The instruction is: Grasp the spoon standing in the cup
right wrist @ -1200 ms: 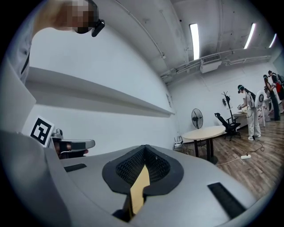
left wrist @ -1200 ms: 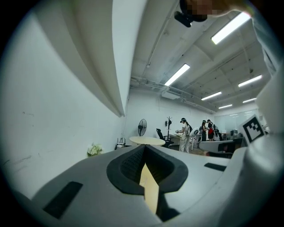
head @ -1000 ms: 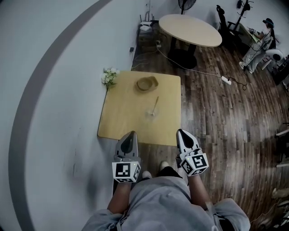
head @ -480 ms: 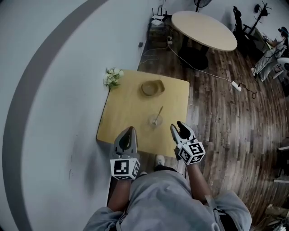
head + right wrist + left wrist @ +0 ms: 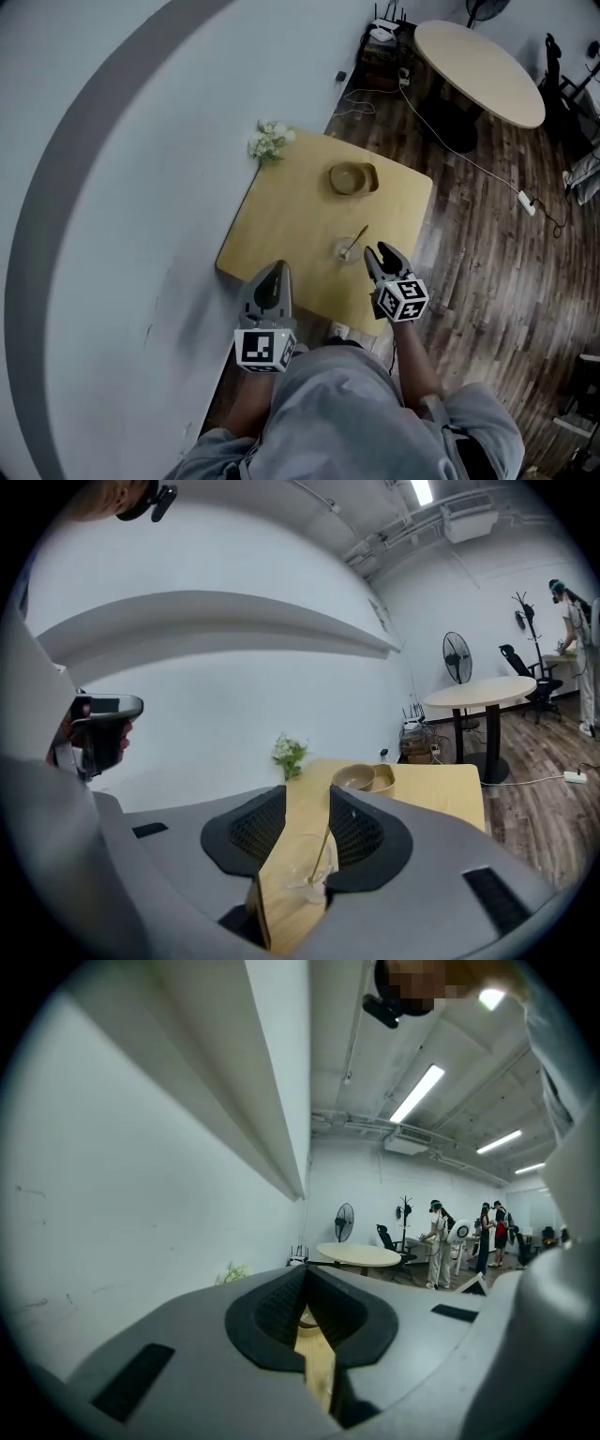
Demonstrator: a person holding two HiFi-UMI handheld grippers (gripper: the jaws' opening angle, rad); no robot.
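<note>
Right gripper view: the right gripper's [image 5: 307, 803] jaws stand wide, having just been opening, and frame the clear cup [image 5: 306, 881] just ahead without touching it. The spoon [image 5: 323, 844] stands in the cup, close to the right pad, its handle nearly upright and leaning slightly far-right. On the table [image 5: 281, 216], the left gripper [image 5: 274, 274], its jaws drawn together on nothing, hangs well apart at the near left, so the right hand is nearer.
</note>
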